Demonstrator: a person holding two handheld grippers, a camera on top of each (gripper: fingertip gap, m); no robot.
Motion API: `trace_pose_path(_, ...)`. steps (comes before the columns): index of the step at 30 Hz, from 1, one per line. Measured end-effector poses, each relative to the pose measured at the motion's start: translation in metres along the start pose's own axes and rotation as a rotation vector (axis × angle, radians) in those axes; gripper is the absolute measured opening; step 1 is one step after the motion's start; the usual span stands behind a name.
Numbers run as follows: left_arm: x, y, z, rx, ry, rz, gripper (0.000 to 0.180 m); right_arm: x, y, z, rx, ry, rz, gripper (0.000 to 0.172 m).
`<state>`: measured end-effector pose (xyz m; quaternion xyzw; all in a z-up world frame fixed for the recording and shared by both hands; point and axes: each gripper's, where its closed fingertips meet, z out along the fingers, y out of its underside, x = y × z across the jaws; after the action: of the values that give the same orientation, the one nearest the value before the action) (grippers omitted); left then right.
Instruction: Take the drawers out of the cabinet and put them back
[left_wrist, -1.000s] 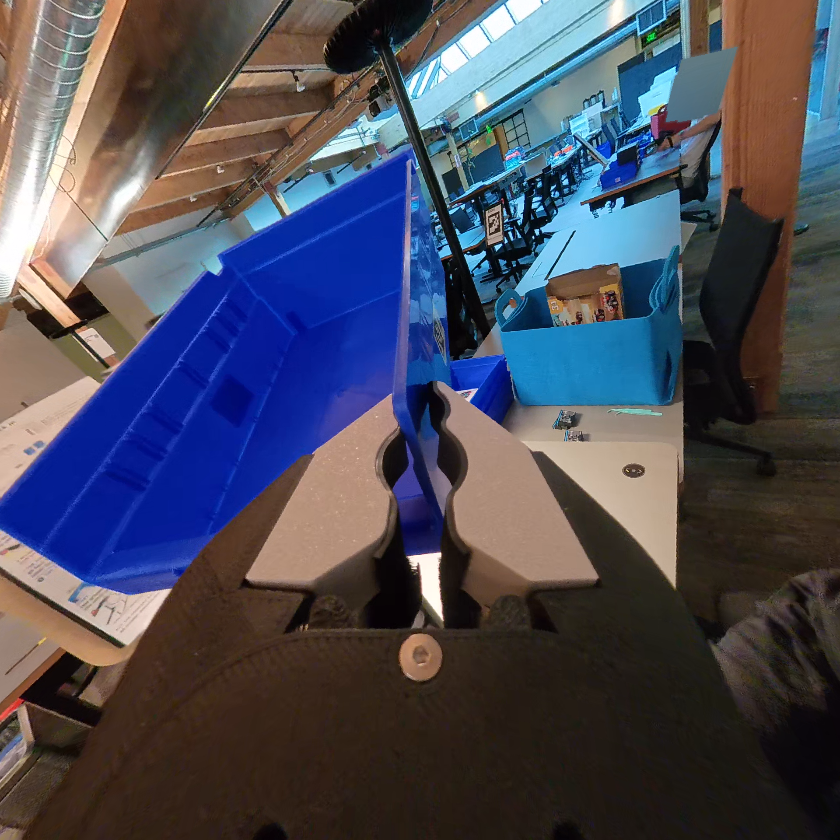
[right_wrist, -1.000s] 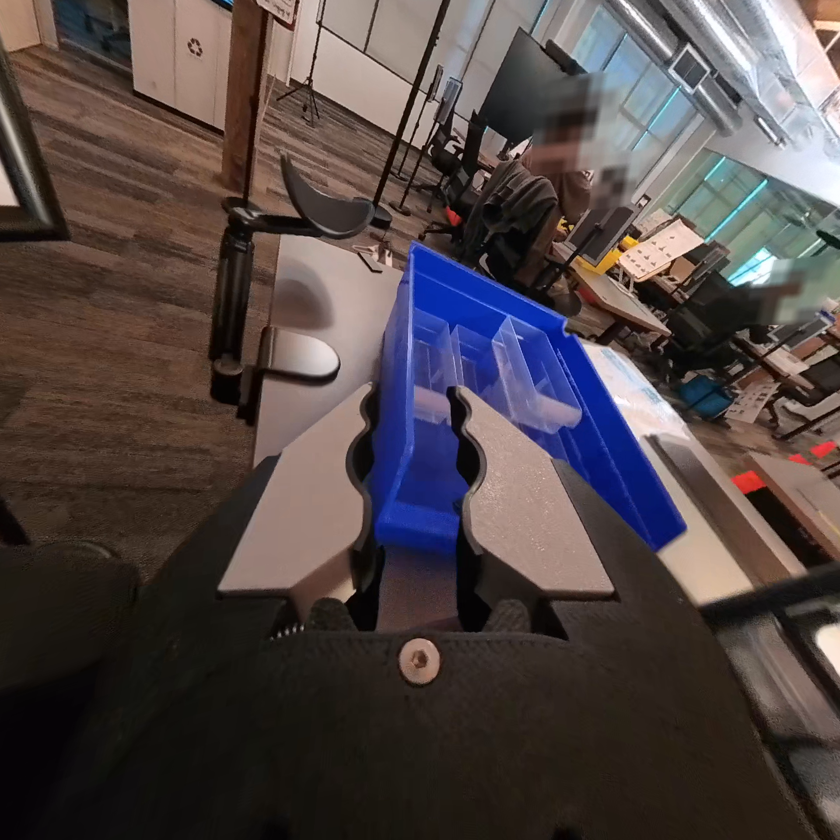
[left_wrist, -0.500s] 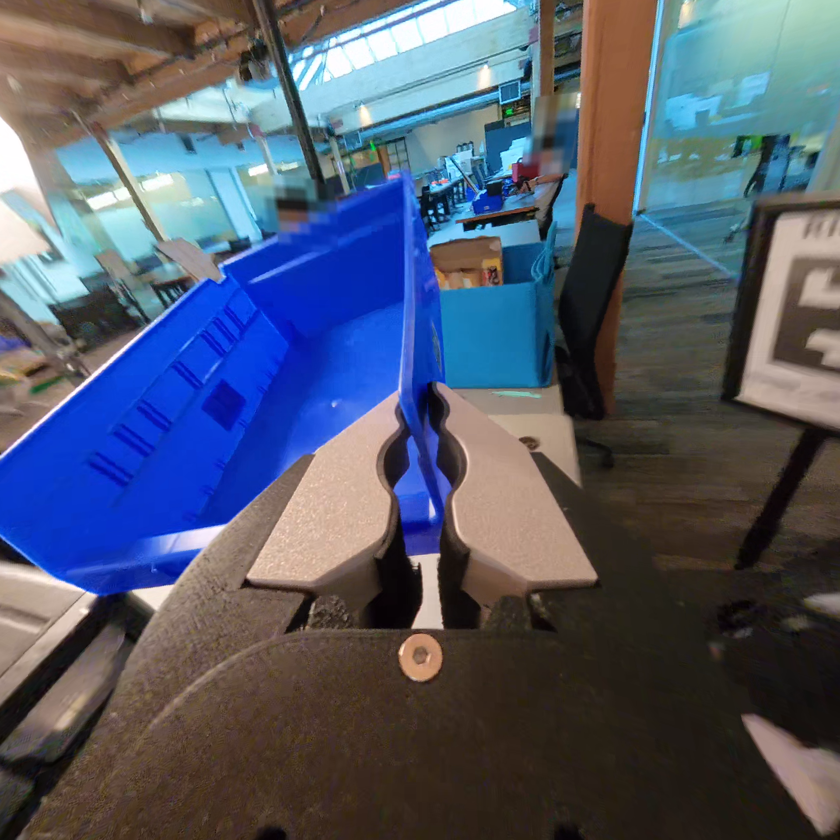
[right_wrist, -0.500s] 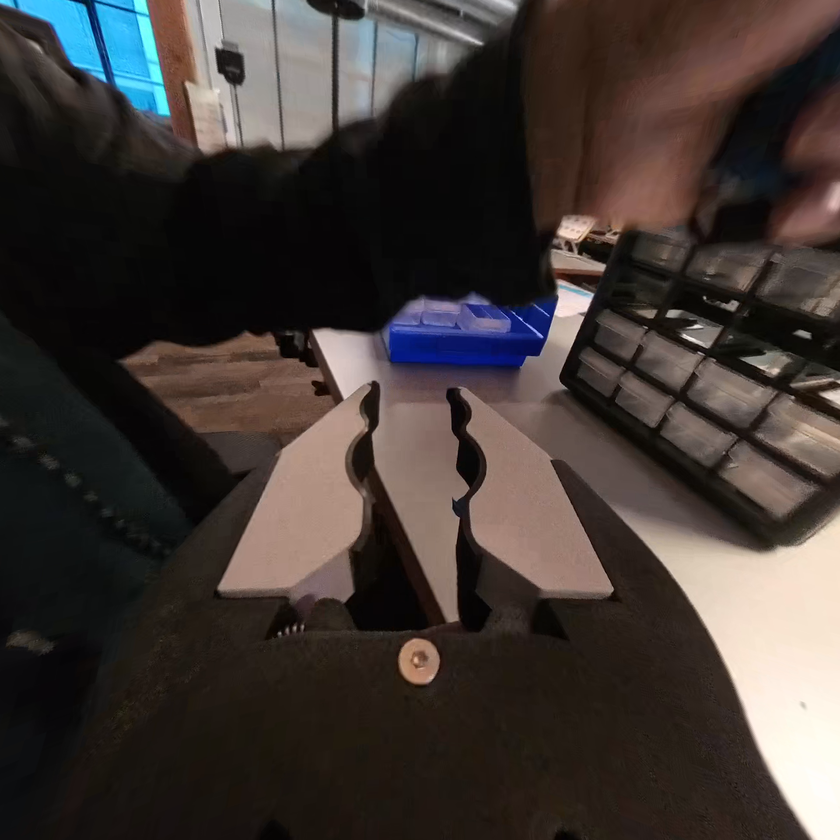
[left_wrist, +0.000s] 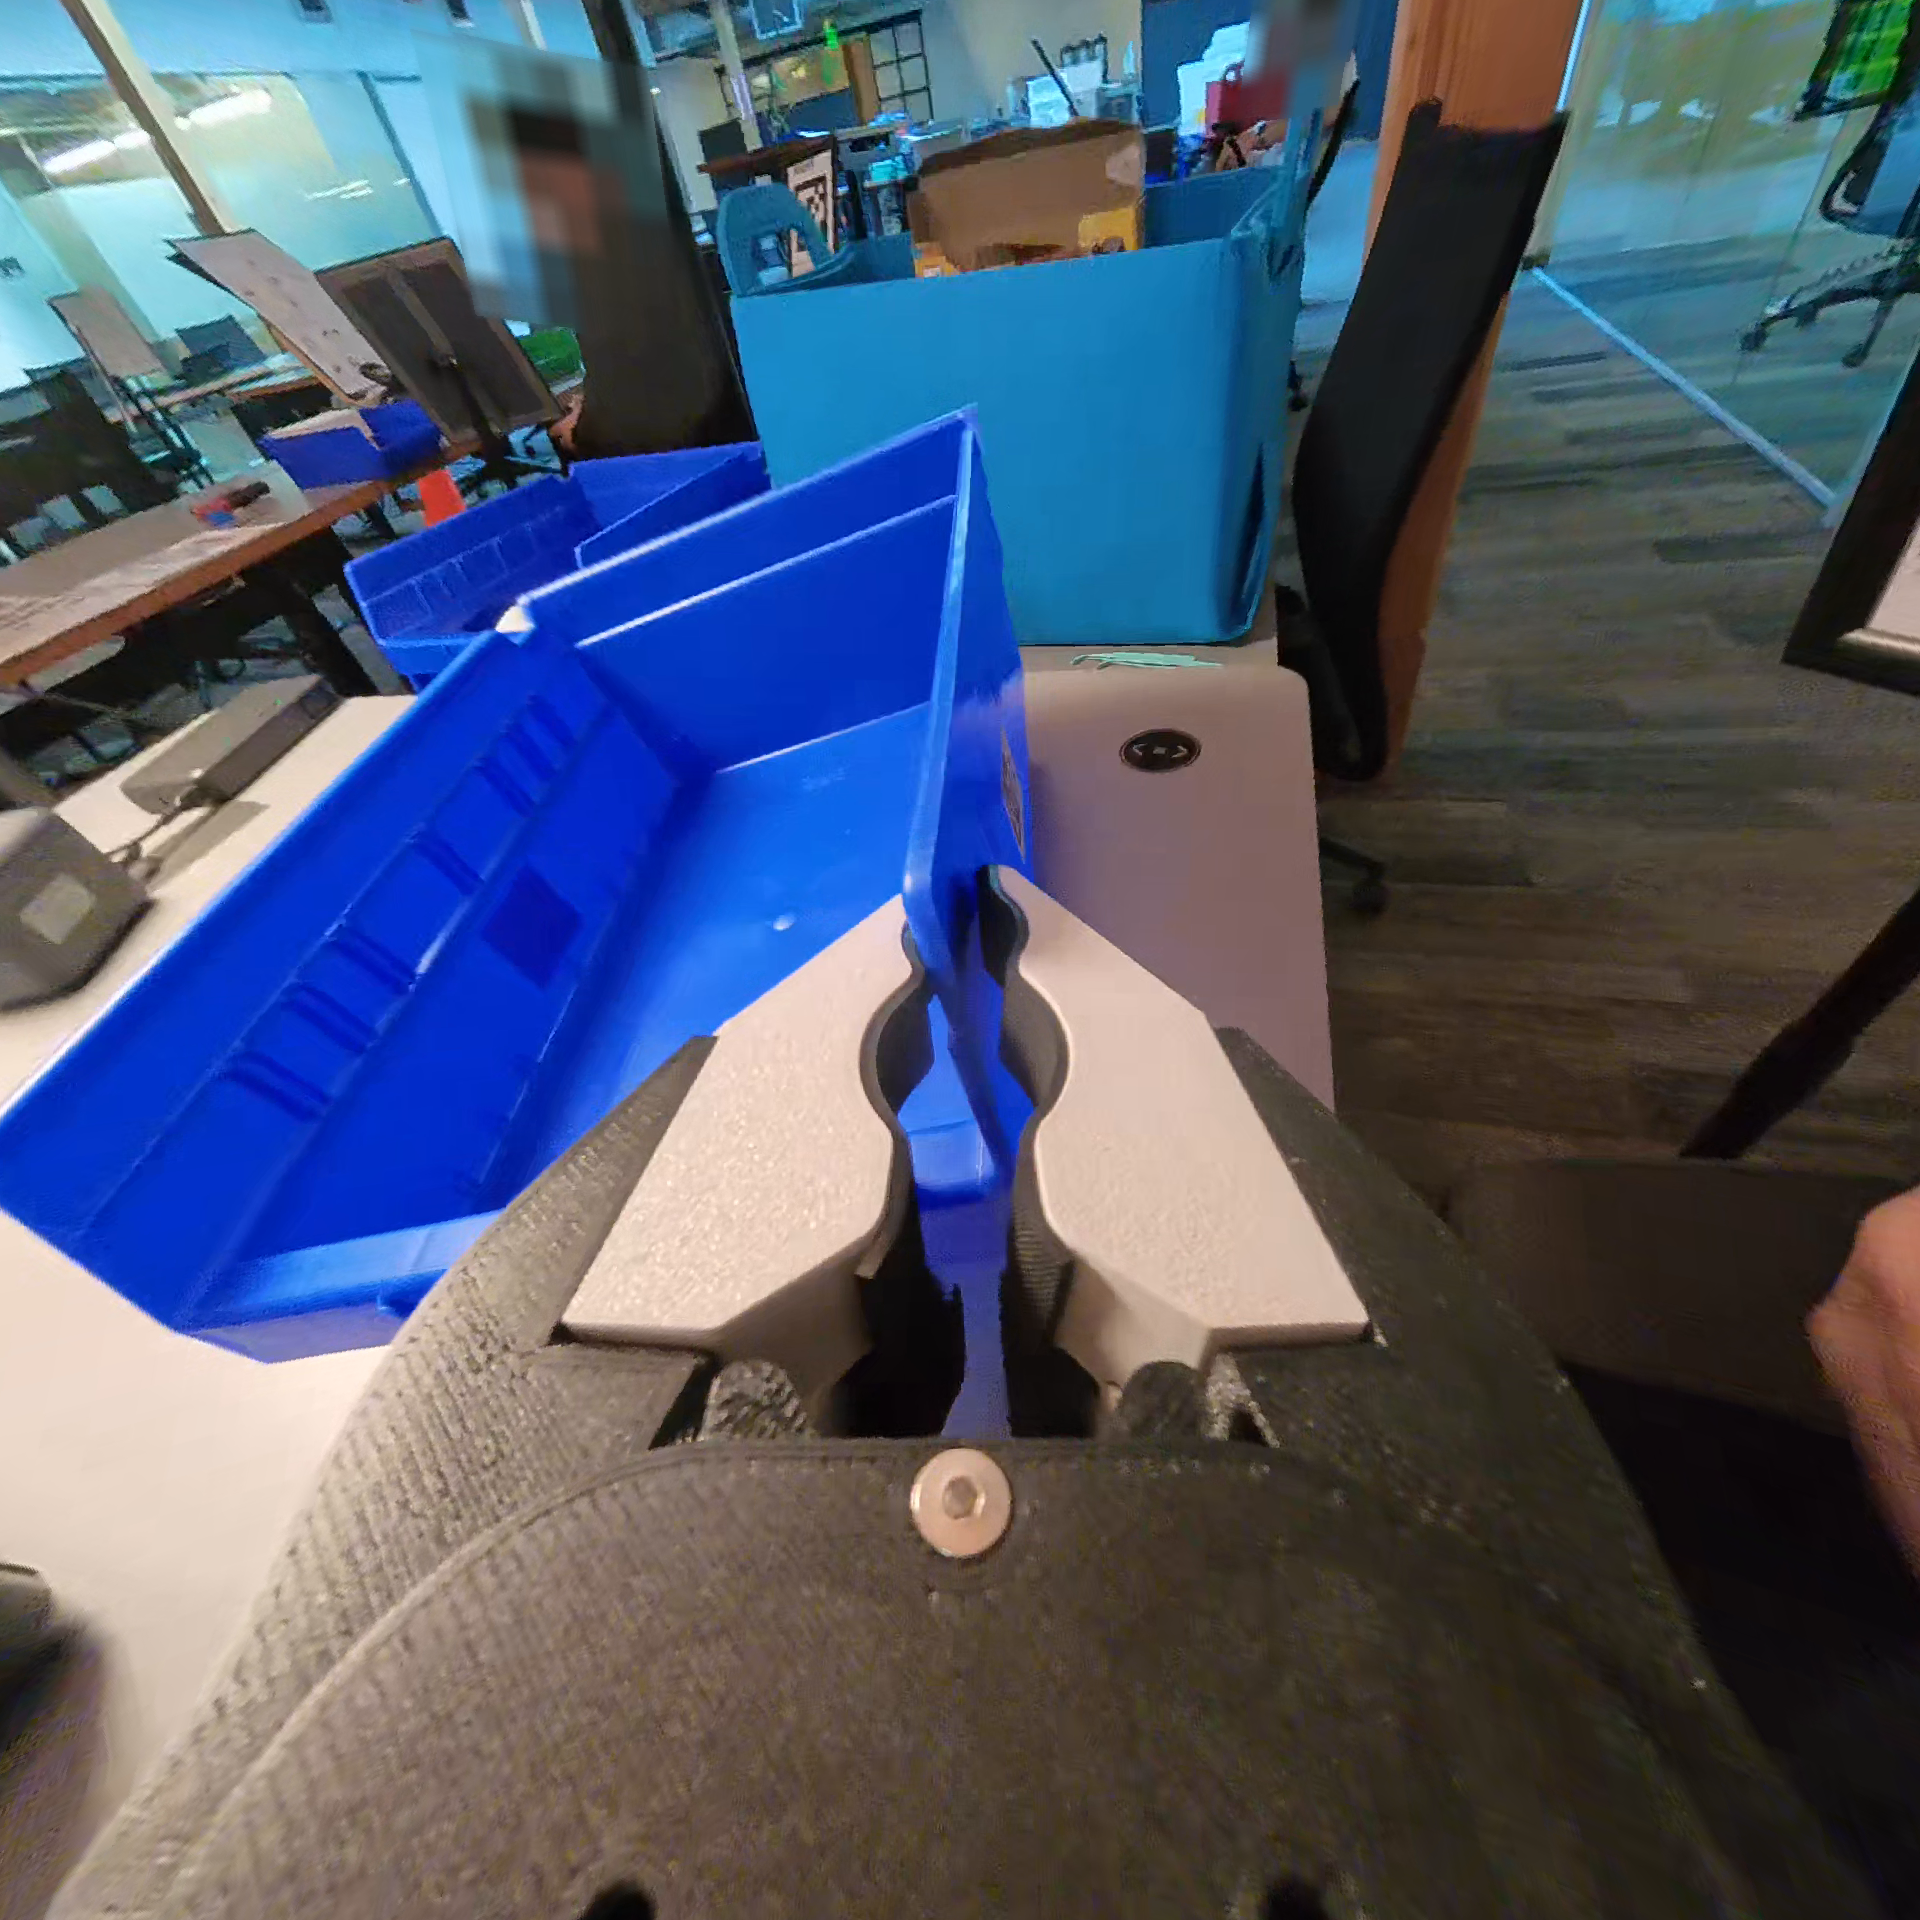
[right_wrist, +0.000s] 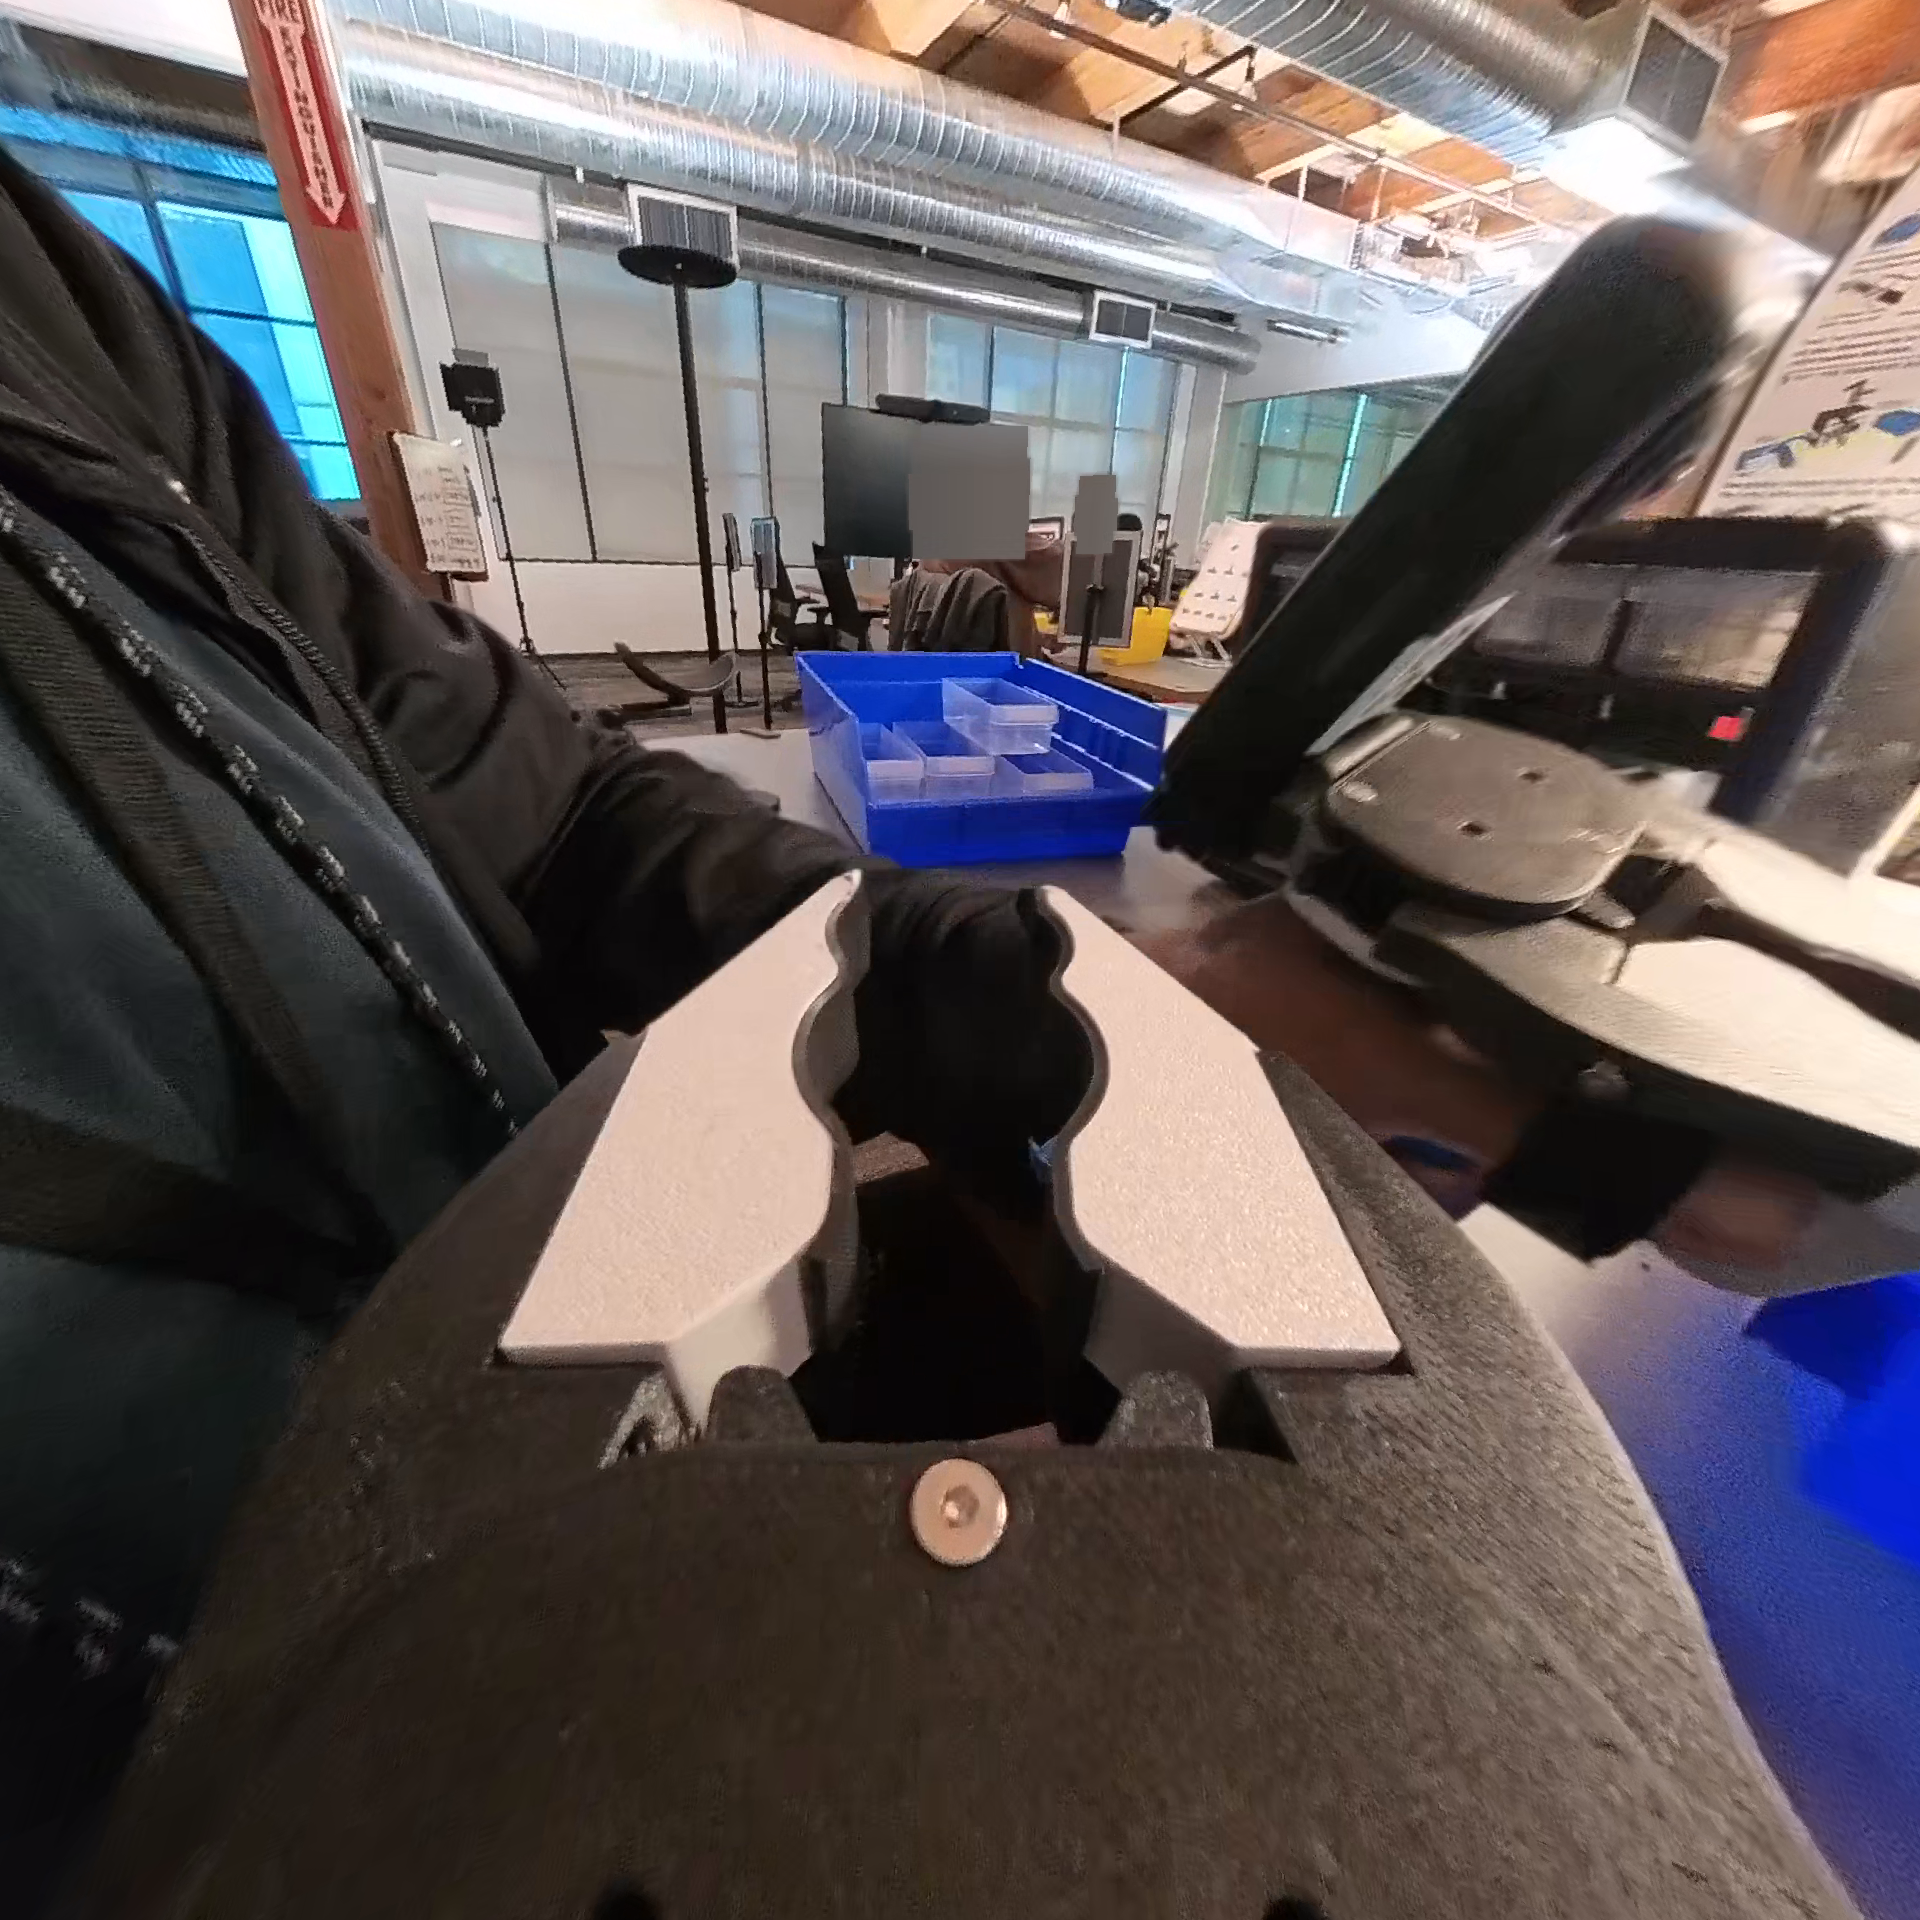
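My left gripper is shut on the right wall of a big empty blue bin. The bin is tilted, with its far side low over the white table. My right gripper is open with nothing between its fingers; a person's black sleeve lies behind the gap. A second blue bin stands on the table beyond it and holds several clear plastic drawers. The black body of the left gripper fills the right of the right wrist view, with the dark cabinet blurred behind it.
More blue bins and a light blue fabric box stand behind the held bin. A black office chair and a wooden post are to the right of the table. The person's body is close on the left.
My left gripper kept its grip and brought the empty bin down from high in the air to the table. My right gripper stayed open, drew back from the bin of drawers and swung round.
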<state>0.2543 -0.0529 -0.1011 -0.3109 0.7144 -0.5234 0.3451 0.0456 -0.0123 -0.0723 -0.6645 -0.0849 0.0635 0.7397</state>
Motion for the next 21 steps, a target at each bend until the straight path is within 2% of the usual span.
trace_pose_path(4,0.006,0.017,0.003,0.011,-0.039,-0.012,0.004,0.012,-0.002,-0.018,0.027,0.032,0.015,0.031)
trace_pose_path(9,0.021,0.018,-0.006,0.076,-0.007,-0.039,0.037,0.028,-0.011,-0.036,0.052,0.071,0.023,0.03)
trace_pose_path(12,0.019,0.006,-0.036,0.147,-0.028,-0.054,0.049,0.042,-0.019,-0.047,0.054,0.135,0.002,0.031)
trace_pose_path(14,0.005,0.001,-0.07,0.191,-0.091,-0.079,0.054,0.058,-0.024,-0.056,0.047,0.225,-0.024,0.031)
trace_pose_path(16,-0.022,0.002,-0.114,0.21,-0.214,-0.12,0.059,0.085,-0.026,-0.069,0.037,0.382,-0.04,0.032)
trace_pose_path(18,-0.059,0.011,-0.17,0.205,-0.393,-0.168,0.065,0.113,-0.023,-0.086,0.024,0.559,-0.05,0.037)
trace_pose_path(19,-0.079,0.02,-0.202,0.19,-0.5,-0.191,0.067,0.126,-0.019,-0.094,0.01,0.644,-0.052,0.045)
trace_pose_path(21,-0.117,0.046,-0.275,0.11,-0.754,-0.23,0.072,0.146,-0.01,-0.103,-0.029,0.777,-0.066,0.056)
